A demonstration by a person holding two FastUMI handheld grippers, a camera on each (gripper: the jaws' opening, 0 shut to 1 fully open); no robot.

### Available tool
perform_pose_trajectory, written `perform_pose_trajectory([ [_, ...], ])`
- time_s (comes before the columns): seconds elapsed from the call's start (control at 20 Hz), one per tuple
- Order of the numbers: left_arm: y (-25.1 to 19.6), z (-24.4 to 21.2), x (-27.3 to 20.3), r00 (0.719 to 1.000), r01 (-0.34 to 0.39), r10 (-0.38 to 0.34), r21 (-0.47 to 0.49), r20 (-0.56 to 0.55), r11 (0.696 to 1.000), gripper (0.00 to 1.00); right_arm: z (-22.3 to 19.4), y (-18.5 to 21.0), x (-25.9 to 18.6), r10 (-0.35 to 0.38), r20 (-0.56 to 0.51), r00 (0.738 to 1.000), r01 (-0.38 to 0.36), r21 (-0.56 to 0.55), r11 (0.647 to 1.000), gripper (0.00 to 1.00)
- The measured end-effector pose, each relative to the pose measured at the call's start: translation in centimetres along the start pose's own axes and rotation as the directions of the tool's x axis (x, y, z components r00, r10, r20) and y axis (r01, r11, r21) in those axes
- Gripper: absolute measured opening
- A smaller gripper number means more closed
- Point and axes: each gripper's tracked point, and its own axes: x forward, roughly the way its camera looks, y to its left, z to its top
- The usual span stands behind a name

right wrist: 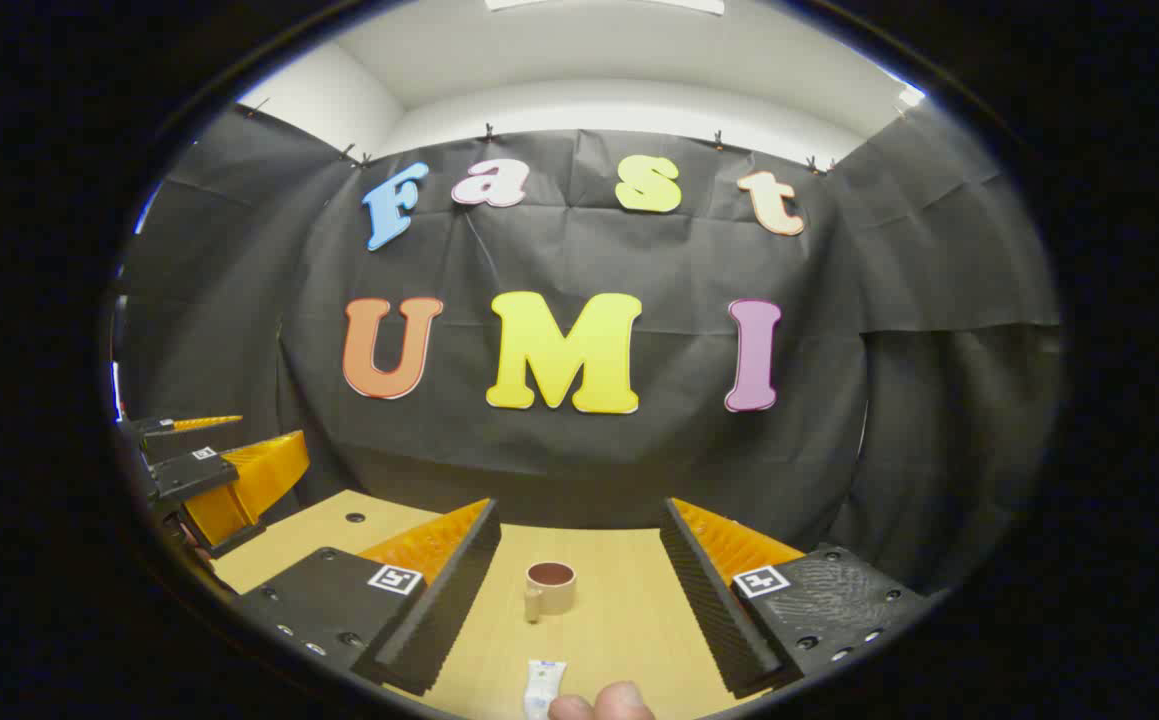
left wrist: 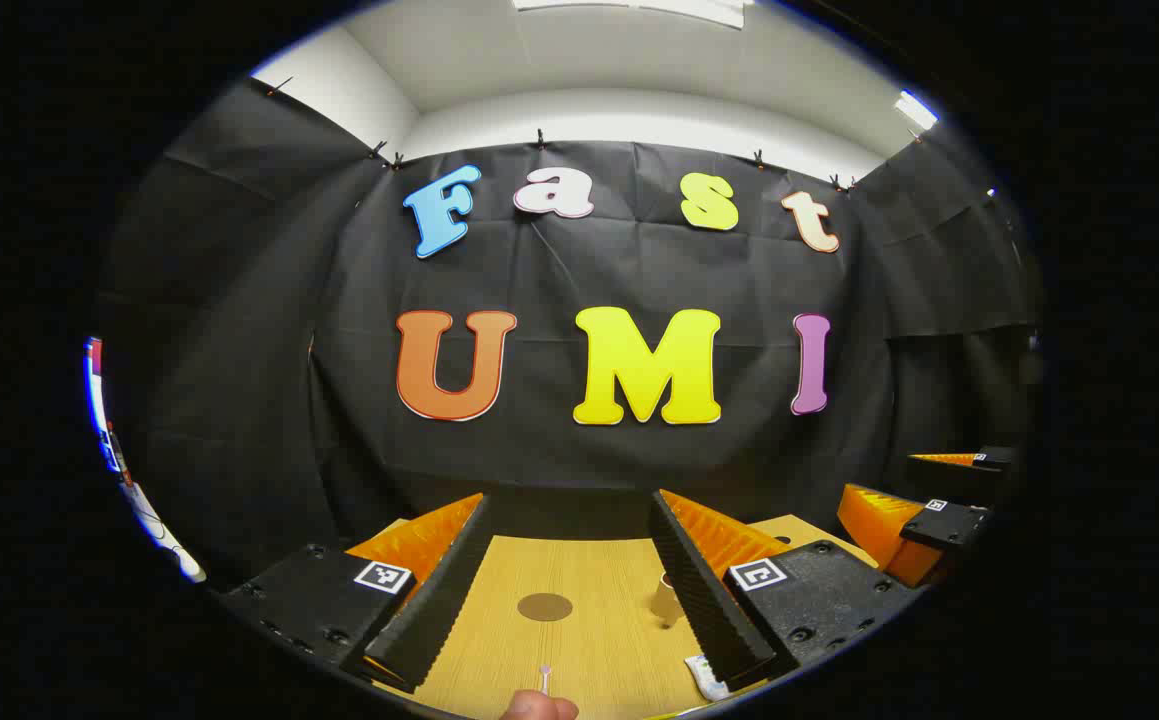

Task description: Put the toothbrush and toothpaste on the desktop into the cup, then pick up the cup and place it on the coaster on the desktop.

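Note:
In the left gripper view my left gripper [left wrist: 571, 505] stands open above the wooden desktop [left wrist: 599, 575]. Between its fingers lie a round brown coaster [left wrist: 545, 607] and, nearer me, the toothbrush tip [left wrist: 544, 678]. A beige cup [left wrist: 665, 600] peeks from behind the right finger, and the toothpaste tube [left wrist: 707, 678] lies at the lower right. In the right gripper view my right gripper [right wrist: 580, 510] is open too, with the cup [right wrist: 550, 587] standing upright between its fingers and the white toothpaste tube [right wrist: 545, 688] in front of it.
A fingertip [left wrist: 539, 708] shows at the bottom edge of the left gripper view, and another fingertip [right wrist: 604, 703] in the right gripper view. The right gripper [left wrist: 924, 490] appears far right; the left gripper [right wrist: 224, 445] appears far left. Black cloth walls surround the desk.

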Motion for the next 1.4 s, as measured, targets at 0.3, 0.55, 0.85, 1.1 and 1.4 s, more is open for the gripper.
perform_pose_trajectory([
  [0.3, -0.8, -0.5, 2.0, 1.000, -0.028, 0.028, 0.034, -0.007, 0.999, 0.99, -0.7, -0.2, 3.1, 0.039, -0.020, 0.999, -0.039, 0.012, 0.999, 0.96],
  [0.55, -1.5, -1.3, 3.3, 0.999, -0.042, 0.043, 0.034, -0.028, 0.999, 0.99, -1.3, -0.8, 4.7, 0.063, -0.044, 0.997, -0.062, 0.035, 0.997, 0.96],
  [0.85, -1.9, -1.5, 4.1, 0.999, -0.019, 0.020, 0.030, -0.031, 0.999, 0.99, -1.7, -1.2, 5.2, 0.049, -0.061, 0.997, -0.048, 0.031, 0.998, 0.96],
  [1.1, -1.5, -1.9, 4.7, 0.999, 0.012, -0.011, 0.024, -0.039, 1.000, 0.99, -2.0, -1.2, 5.4, 0.017, -0.082, 0.996, -0.016, 0.009, 1.000, 0.96],
  [1.4, -0.5, -3.9, 4.6, 0.994, 0.018, -0.019, -0.004, -0.104, 1.000, 1.00, -3.3, 0.0, 5.4, 0.028, -0.136, 0.990, -0.030, -0.010, 1.000, 0.96],
])
